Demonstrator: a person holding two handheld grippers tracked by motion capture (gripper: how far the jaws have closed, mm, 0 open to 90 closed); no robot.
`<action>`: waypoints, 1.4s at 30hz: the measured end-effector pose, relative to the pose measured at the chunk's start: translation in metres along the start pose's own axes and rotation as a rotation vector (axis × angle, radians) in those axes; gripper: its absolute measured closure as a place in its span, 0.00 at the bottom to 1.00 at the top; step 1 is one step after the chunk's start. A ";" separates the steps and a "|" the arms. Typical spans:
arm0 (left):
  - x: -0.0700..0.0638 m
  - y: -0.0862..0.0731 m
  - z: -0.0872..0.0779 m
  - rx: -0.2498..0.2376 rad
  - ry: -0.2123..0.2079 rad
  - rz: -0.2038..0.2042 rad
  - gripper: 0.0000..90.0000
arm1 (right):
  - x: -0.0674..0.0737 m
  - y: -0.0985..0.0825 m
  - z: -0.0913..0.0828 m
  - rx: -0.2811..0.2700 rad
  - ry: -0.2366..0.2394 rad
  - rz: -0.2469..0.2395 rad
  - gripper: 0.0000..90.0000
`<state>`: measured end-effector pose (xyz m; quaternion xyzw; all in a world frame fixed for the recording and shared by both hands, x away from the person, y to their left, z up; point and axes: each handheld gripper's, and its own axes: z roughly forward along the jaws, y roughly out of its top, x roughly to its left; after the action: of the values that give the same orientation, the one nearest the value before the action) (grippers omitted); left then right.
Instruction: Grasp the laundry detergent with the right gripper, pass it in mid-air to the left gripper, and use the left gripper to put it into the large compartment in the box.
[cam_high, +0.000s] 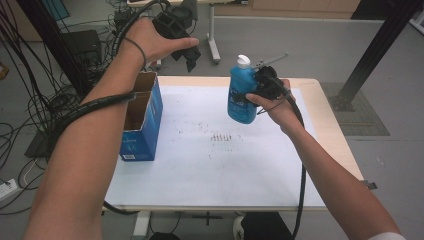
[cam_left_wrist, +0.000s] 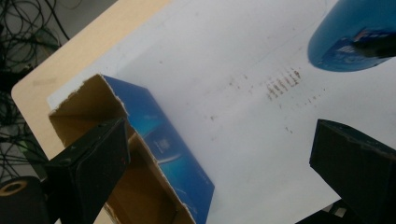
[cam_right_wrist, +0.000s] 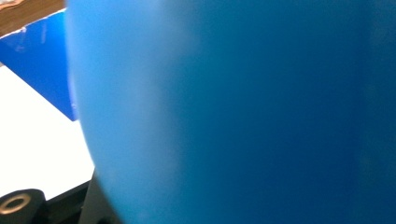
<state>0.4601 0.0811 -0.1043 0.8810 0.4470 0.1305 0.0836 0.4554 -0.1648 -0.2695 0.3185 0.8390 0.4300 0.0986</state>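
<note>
**Forearms frame the lift: blue bottle held clear of table, open box waits**

Forearms enter from the bottom of the high view, one gripper per hand, w/ cables trailing back along each arm. Right gripper (cam_high: 260, 85) is clamped on the blue bottle (cam_high: 241, 90), which stands upright w/ its white cap (cam_high: 243, 61) on top, held in the air above the far-right part of the white table sheet (cam_high: 225, 165). From the right gripper view the bottle's blue wall sits right against the lens, so the grip reads as firm; the pad contact itself is hidden by the bottle. Left gripper (cam_high: 187, 57) hangs high beyond the table's far-left corner, jaws spread wide w/ nothing between them; its own view looks down past both black jaws onto the blue carton (cam_left_wrist: 173, 154), top flaps open, brown inside bare as far as can be seen. That carton (cam_high: 142, 117) stands at the table's left edge, well apart from the bottle.

Step in hand, by the look of it: carry phase, bottle lifted and not yet placed. Likely destination is the open carton, though that's a judgement. Next move would call for bringing the bottle across to the left, centring it over the opening, lowering it base-first btwn the flaps. Carton is light and may slide or tip if nudged, so the free left gripper could steady a wall. Release only once the base is seated.
</note>
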 end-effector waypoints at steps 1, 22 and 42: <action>-0.001 -0.001 -0.003 -0.006 0.003 0.009 0.06 | 0.002 0.003 0.003 0.003 0.009 -0.013 0.48; -0.022 -0.017 -0.017 0.018 0.025 0.312 0.06 | 0.037 0.028 0.053 0.032 0.199 -0.186 0.48; -0.047 -0.029 0.000 0.066 -0.052 0.474 0.06 | 0.073 0.029 0.076 0.006 0.378 -0.376 0.48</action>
<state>0.4114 0.0604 -0.1189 0.9666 0.2293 0.1091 0.0330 0.4450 -0.0571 -0.2852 0.0714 0.8882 0.4535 0.0175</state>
